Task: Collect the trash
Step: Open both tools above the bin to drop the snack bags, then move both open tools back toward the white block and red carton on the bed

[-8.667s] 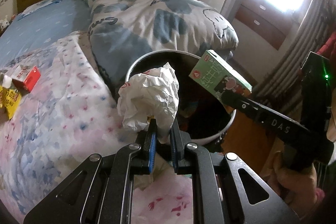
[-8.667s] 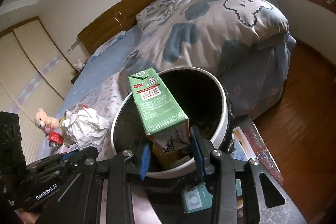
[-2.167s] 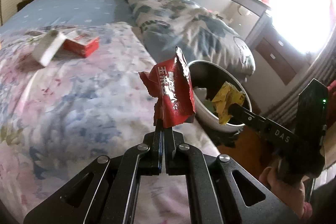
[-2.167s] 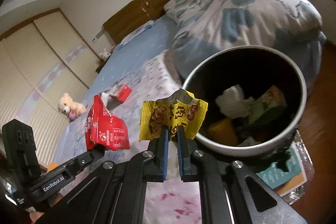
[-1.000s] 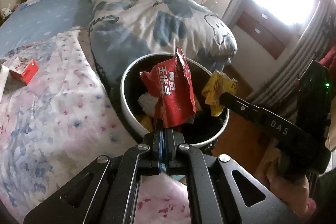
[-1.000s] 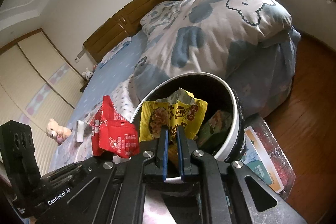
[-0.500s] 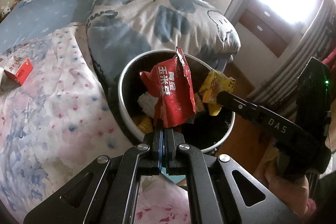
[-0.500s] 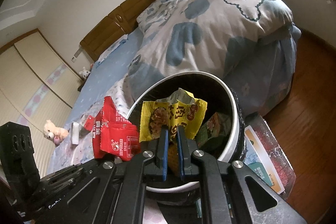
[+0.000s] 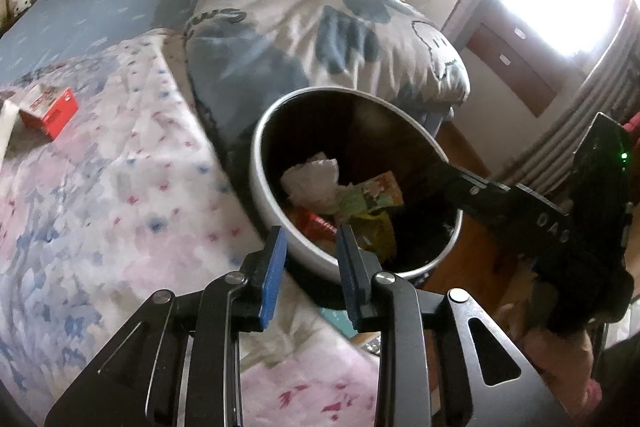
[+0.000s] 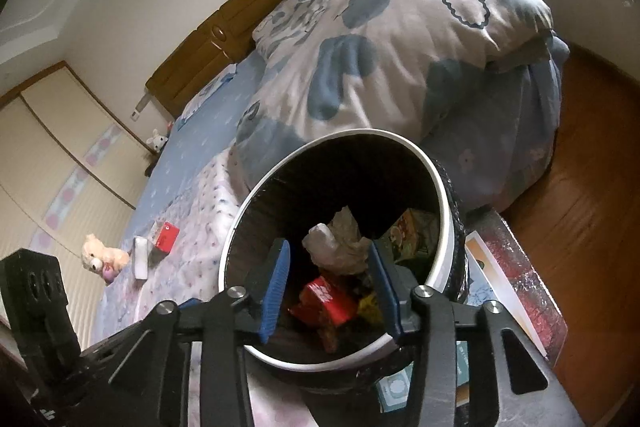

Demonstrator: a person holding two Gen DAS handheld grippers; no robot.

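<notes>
A round bin with a white rim [image 9: 256, 163] [image 10: 446, 223] stands by the bed edge. Inside lie a crumpled white paper [image 9: 314, 179] [image 10: 340, 243], a green carton [image 9: 372, 193] [image 10: 412, 233], a red wrapper [image 9: 316, 225] [image 10: 326, 301] and a yellow wrapper [image 9: 378, 233] [image 10: 370, 305]. My left gripper [image 9: 308, 243] hangs over the bin's near rim, jaws opening, nothing between them. My right gripper [image 10: 328, 259] is above the bin mouth, jaws opening and empty; in the left wrist view its finger [image 9: 460, 183] reaches over the far rim.
On the floral quilt [image 9: 100, 195] lie a red box [image 9: 50, 109] [image 10: 166, 235] and a white box [image 10: 140, 261]. A soft toy [image 10: 100, 257] sits further off. A bunched blue-patterned duvet [image 9: 320, 39] lies behind the bin. Papers [image 10: 500, 287] lie under the bin on the wooden floor.
Both grippers opened. The red wrapper left my left gripper and the yellow wrapper left my right gripper; both now lie in the bin.
</notes>
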